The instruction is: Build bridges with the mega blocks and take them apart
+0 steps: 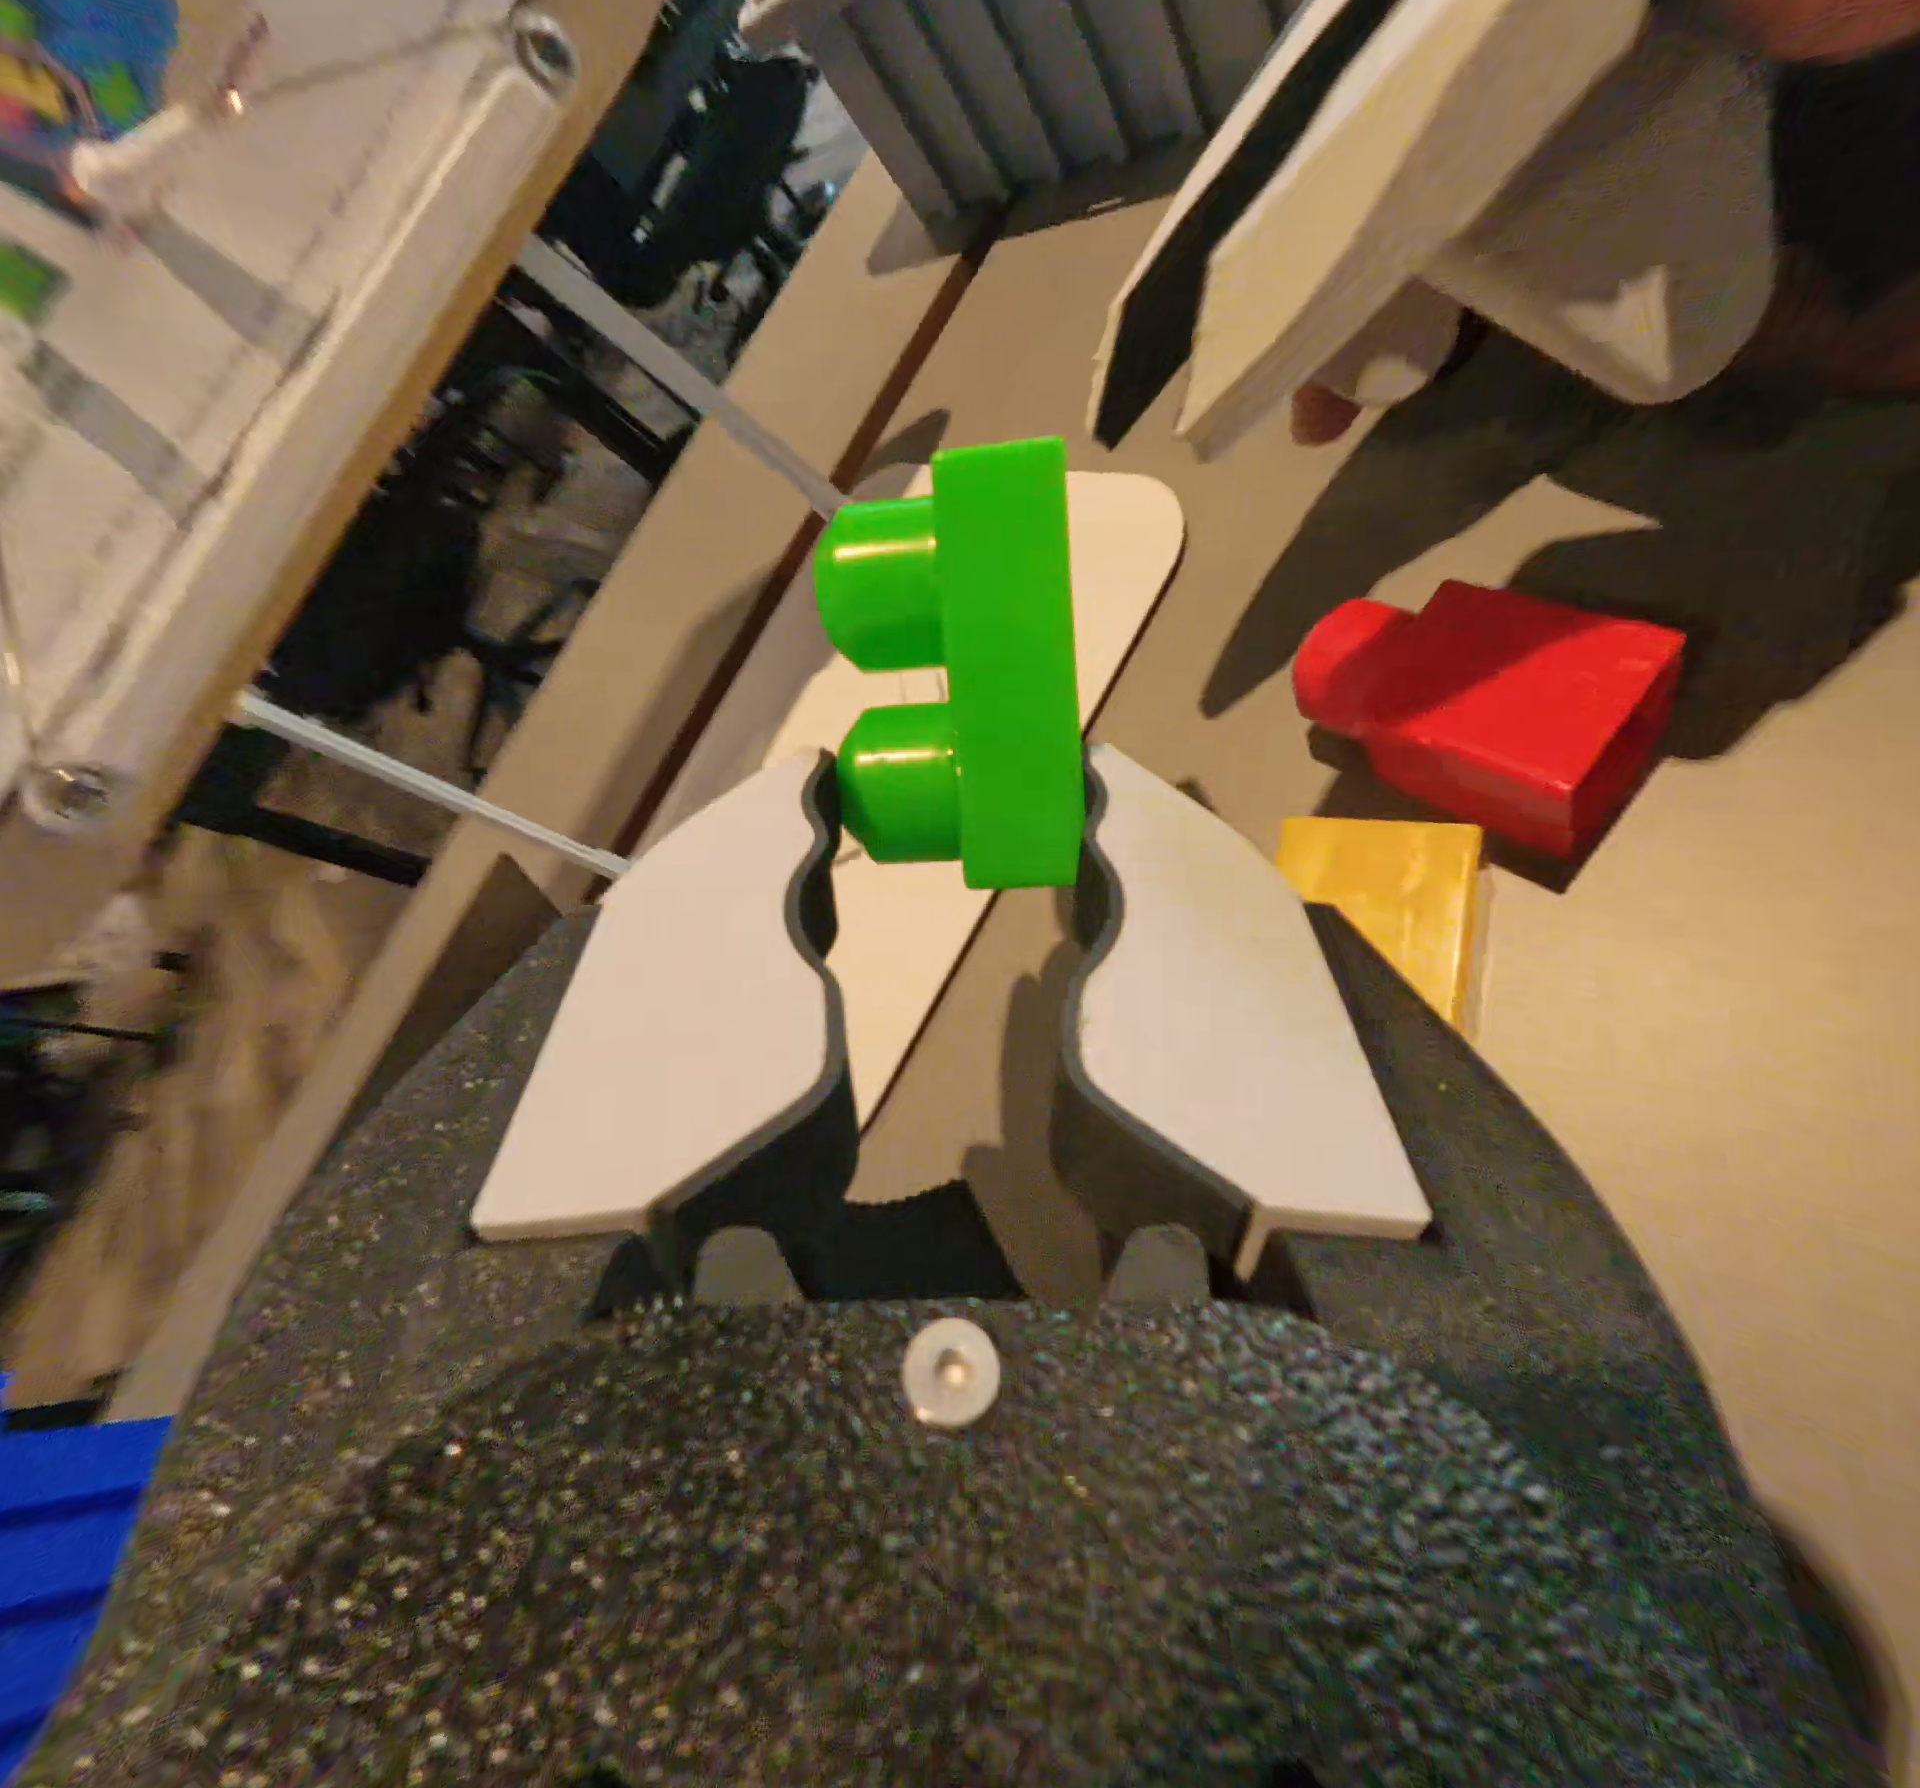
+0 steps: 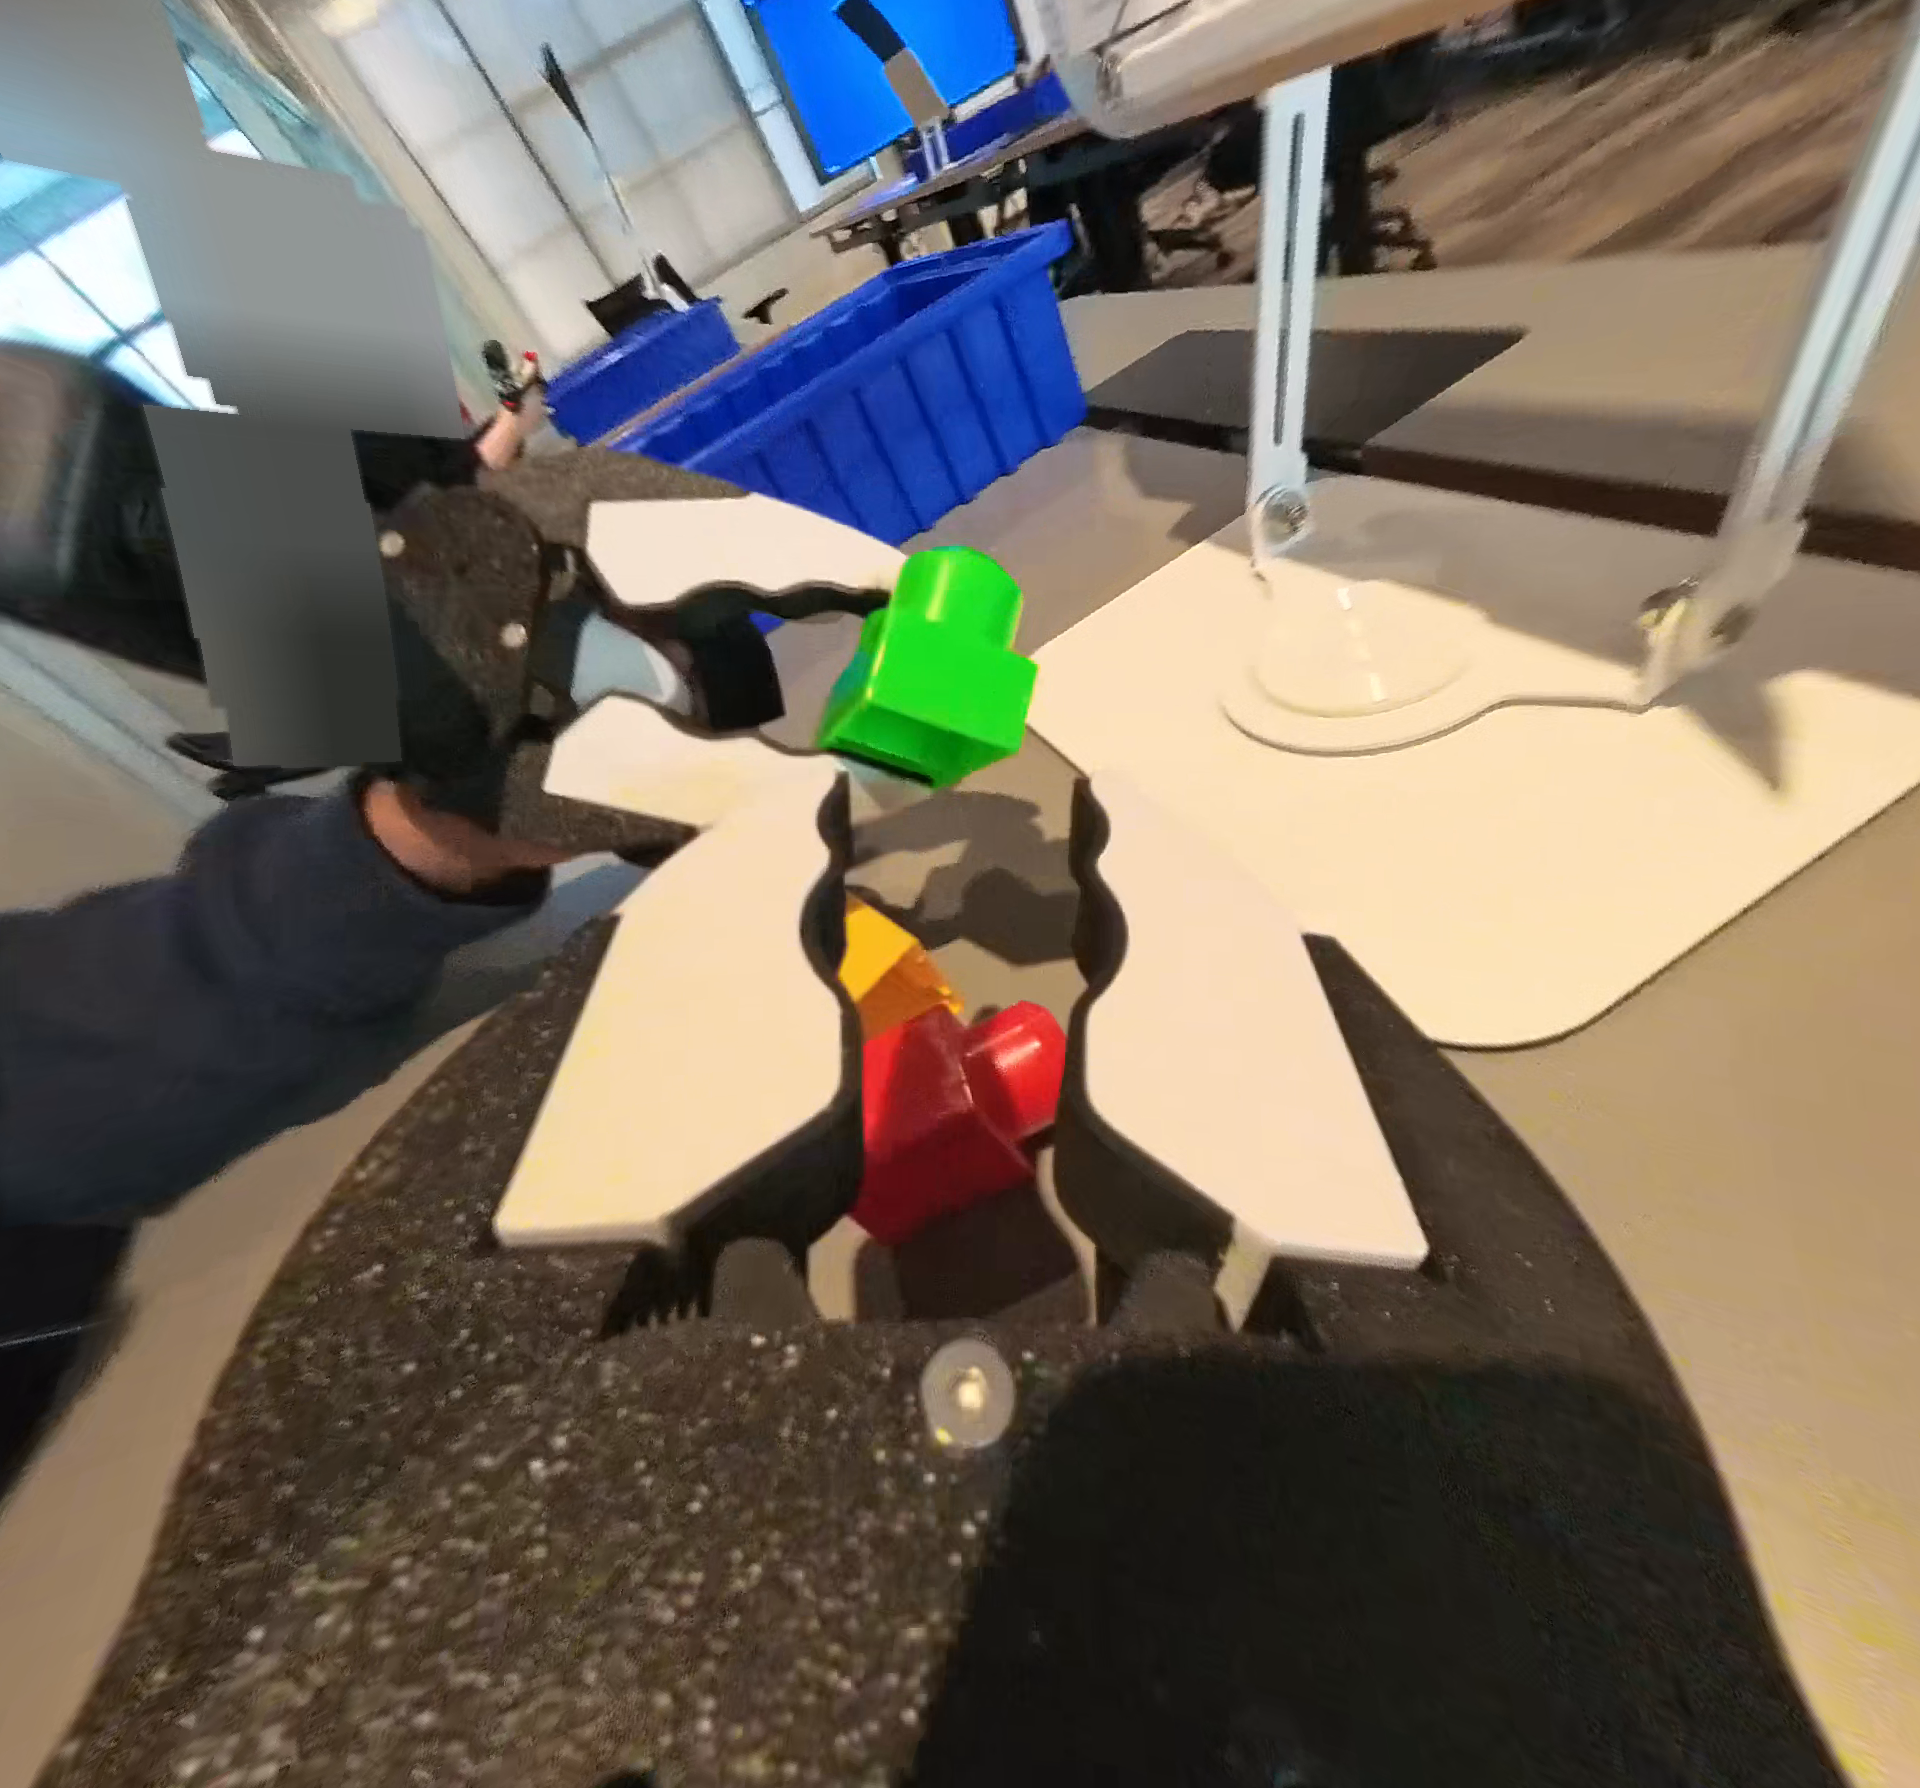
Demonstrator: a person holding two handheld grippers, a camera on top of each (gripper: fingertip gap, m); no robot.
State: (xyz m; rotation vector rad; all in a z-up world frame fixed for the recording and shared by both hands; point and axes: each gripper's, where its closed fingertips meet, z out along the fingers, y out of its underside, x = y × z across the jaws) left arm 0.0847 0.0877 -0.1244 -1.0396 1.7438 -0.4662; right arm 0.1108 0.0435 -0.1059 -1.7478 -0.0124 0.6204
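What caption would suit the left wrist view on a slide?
Left gripper holds a green block above the table; red block and yellow block lie nearby.

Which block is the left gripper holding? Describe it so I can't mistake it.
Above the grey table, near the white mat, the left gripper is shut on a green block held off the surface. It has two studs; the red block and yellow block lie on the table.

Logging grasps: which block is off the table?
The green block, clamped in the left gripper; the red block and yellow block lie on the table.
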